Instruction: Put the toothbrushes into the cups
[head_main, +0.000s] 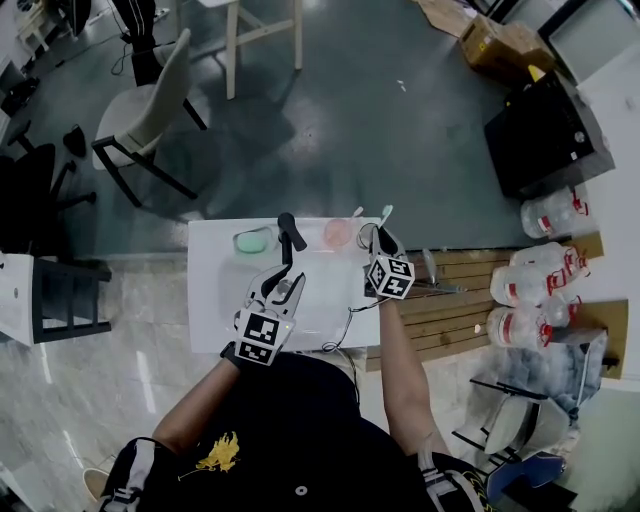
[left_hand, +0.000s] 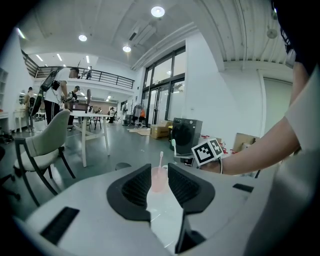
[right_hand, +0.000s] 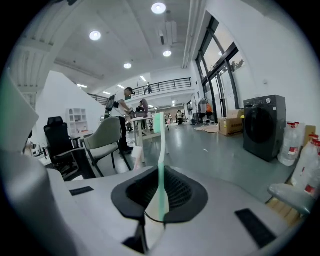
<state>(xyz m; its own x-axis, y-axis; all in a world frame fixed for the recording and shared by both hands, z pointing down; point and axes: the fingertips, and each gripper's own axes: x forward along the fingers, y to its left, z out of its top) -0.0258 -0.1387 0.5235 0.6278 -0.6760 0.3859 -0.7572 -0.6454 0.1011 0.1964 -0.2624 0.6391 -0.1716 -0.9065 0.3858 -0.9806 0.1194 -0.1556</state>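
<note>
- Right gripper view: the right gripper (right_hand: 159, 197) has its jaws closed on the green toothbrush (right_hand: 161, 150), which stands upright between the pads with its brush head above them
- Left gripper view: the left gripper (left_hand: 159, 194) is partly open and clamps nothing; only the bare white table (left_hand: 164, 220) shows in the gap
- Just past the left gripper's jaw tips, seen through that gap, stands the pink cup (left_hand: 158, 179), with a pink toothbrush (left_hand: 161, 157) sticking up out of it
- Head view: the pink cup sits just left of the right gripper's tips, between the two grippers
- The green cup (head_main: 253, 240) sits ahead of the left gripper and slightly to its left, near the table's far edge
- Beyond the table, a pale chair (head_main: 150, 110) stands far ahead-left of the left gripper, and a black washing machine (head_main: 545, 135) far ahead-right of the right gripper
</note>
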